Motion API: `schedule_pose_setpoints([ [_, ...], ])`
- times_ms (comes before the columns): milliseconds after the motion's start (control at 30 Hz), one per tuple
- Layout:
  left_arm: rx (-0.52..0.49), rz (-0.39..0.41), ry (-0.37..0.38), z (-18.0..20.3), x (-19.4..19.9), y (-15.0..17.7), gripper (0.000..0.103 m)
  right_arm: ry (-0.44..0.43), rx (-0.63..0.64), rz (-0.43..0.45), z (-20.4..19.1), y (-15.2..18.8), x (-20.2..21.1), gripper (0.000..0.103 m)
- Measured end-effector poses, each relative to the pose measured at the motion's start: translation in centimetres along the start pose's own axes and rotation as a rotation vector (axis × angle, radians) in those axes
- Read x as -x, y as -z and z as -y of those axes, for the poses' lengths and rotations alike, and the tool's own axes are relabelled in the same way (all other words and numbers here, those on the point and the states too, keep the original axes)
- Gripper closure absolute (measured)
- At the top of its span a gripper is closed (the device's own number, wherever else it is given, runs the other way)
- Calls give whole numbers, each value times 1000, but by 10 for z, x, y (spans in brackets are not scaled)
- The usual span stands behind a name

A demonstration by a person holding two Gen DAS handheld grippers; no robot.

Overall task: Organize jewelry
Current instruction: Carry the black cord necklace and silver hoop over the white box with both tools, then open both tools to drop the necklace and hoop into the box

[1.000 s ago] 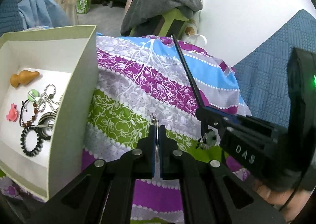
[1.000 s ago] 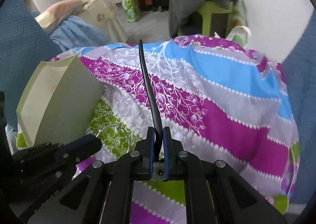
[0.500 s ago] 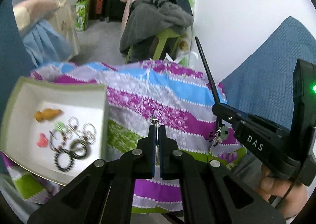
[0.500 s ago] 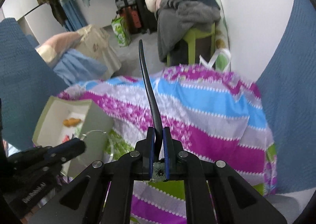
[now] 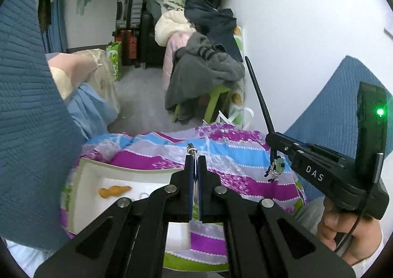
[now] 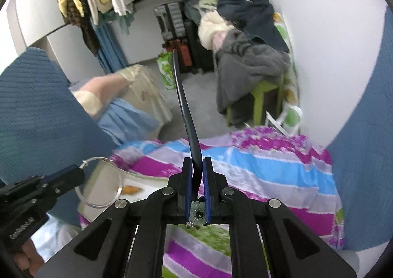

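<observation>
My left gripper (image 5: 195,157) is shut on a thin silver bangle (image 5: 195,188), whose clasp pokes up above the fingertips. In the right wrist view that bangle (image 6: 118,187) hangs as a hoop from the left gripper (image 6: 82,171). My right gripper (image 6: 197,160) is shut on a long black hair stick (image 6: 183,106) with a pale green flower charm (image 6: 197,213) at its lower end. The left wrist view shows the same stick (image 5: 258,96) and charm (image 5: 276,167) at the right gripper (image 5: 270,137). Below lies the open jewelry box (image 5: 83,179), an orange gourd-shaped piece (image 5: 113,191) inside.
The box rests on a striped purple, blue and green bedspread (image 5: 233,155). Blue quilted cushions (image 5: 29,130) rise on both sides. Beyond the bed stand a green chair heaped with clothes (image 5: 203,76), suitcases (image 5: 129,10) and a white wall. A person's hand (image 5: 343,229) holds the right gripper.
Both grippers have risen well above the bed, each keeping its piece. The box and bedspread have dropped lower and look smaller, and much more of the room shows.
</observation>
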State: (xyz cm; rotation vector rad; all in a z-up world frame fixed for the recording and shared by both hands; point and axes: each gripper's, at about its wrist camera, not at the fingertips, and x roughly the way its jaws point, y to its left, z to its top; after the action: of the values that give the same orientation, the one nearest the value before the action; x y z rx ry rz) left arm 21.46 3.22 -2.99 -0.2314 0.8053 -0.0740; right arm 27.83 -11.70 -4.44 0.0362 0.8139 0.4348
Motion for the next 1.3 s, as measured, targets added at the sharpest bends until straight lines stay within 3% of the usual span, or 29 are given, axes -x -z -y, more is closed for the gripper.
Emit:
schedule_pose_setpoints([
  [467,36,-82,-31,-95,-34,41,101,-83,30,-150,-83,57,-86,96],
  [933,109,-176,-27,-136,-69,87,101,-100,58,-278,-107,107,-140,95],
  [967,109,-177,-30,-136,-69,88,101,-99,60,-280,-108,107,-140,89],
  [1000,109,-177,-28,-136,-67,89,101,-96,62,-280,-107,107,-139,74],
  [1100,111,-172,-24,-135,-63,85,101,-92,62,-257,-104,102,-130,52],
  [1200,97,-152,-29,-132,-54,78,95,-74,73,-226,-100,92,-115,38],
  [1267,88,-133,-36,-129,-46,72,66,-67,86,-190,-96,81,-100,37],
  [1300,83,-109,-46,-127,-38,68,60,-66,90,-177,-95,76,-94,35],
])
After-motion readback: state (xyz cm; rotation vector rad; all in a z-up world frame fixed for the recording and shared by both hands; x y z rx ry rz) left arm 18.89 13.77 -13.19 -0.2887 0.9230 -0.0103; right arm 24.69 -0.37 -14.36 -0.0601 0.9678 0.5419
